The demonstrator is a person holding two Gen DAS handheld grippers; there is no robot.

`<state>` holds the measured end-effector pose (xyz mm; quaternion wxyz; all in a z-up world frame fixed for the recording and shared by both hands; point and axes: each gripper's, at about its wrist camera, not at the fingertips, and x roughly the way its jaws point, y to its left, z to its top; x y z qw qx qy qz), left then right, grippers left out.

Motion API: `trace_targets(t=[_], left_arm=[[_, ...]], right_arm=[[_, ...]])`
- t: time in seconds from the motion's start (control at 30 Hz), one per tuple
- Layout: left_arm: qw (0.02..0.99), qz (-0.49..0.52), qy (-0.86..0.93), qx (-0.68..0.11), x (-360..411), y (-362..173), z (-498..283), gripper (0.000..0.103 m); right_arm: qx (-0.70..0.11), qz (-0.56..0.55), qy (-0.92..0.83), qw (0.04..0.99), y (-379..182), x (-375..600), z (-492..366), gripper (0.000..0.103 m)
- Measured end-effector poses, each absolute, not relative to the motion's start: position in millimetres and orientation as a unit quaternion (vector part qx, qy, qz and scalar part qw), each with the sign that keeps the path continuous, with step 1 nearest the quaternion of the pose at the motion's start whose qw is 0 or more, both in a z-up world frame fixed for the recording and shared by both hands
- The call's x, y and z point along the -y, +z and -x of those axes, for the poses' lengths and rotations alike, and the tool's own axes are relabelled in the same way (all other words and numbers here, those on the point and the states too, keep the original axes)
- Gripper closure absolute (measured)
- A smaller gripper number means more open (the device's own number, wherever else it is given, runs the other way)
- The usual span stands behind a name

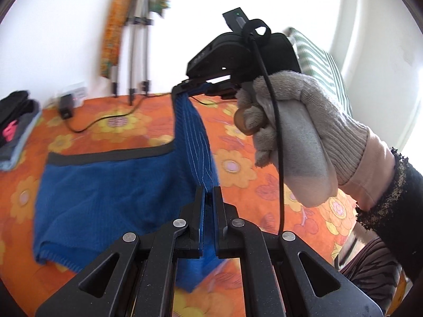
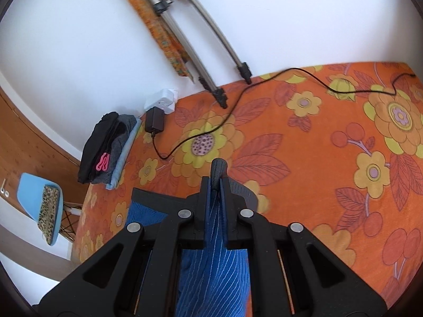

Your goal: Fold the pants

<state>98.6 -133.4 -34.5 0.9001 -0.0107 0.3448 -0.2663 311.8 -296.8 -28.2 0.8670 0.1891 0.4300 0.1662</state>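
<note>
Blue knit pants (image 1: 105, 190) with a dark waistband lie on the orange flowered bedspread (image 1: 132, 129). My left gripper (image 1: 209, 192) is shut on a raised blue edge of the pants. My right gripper (image 1: 185, 87), held by a gloved hand (image 1: 296, 121), is shut on the other end of that edge by the dark waistband, so the cloth is stretched between them above the bed. In the right wrist view my right gripper (image 2: 215, 182) pinches the dark waistband (image 2: 219, 169), with blue cloth (image 2: 214, 264) hanging below.
A pile of folded dark clothes (image 2: 105, 148) sits at the bed's left edge. A black charger (image 2: 154, 120) and its cable (image 2: 290, 75) lie across the bedspread (image 2: 343, 158). Tripod legs (image 2: 211, 60) stand at the wall. A blue chair (image 2: 39, 200) stands beside the bed.
</note>
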Motion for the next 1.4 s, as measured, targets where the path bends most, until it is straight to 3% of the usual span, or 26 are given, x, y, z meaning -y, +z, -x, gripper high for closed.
trace_targets(t=[0.5,0.87,1.4], left_arm=[[0.916,0.085,-0.183,-0.347,20.1,-50.3,-84.4,0.099],[0.914,0.129,-0.125,-0.364,-47.1,-73.7,-86.4,0.099],[0.901,0.154,-0.099,-0.393,-74.1,-102.0,-96.4,0.099]], right_arm=[[-0.45,-0.068,0.159,0.876,-21.3,154.3,-315.8,0.096],[-0.478,0.01,0.162,0.863,-54.0,51.4,-331.2,0.096],[-0.508,0.075,0.146,0.845,-101.0,-2.3,-349.0,0.096]])
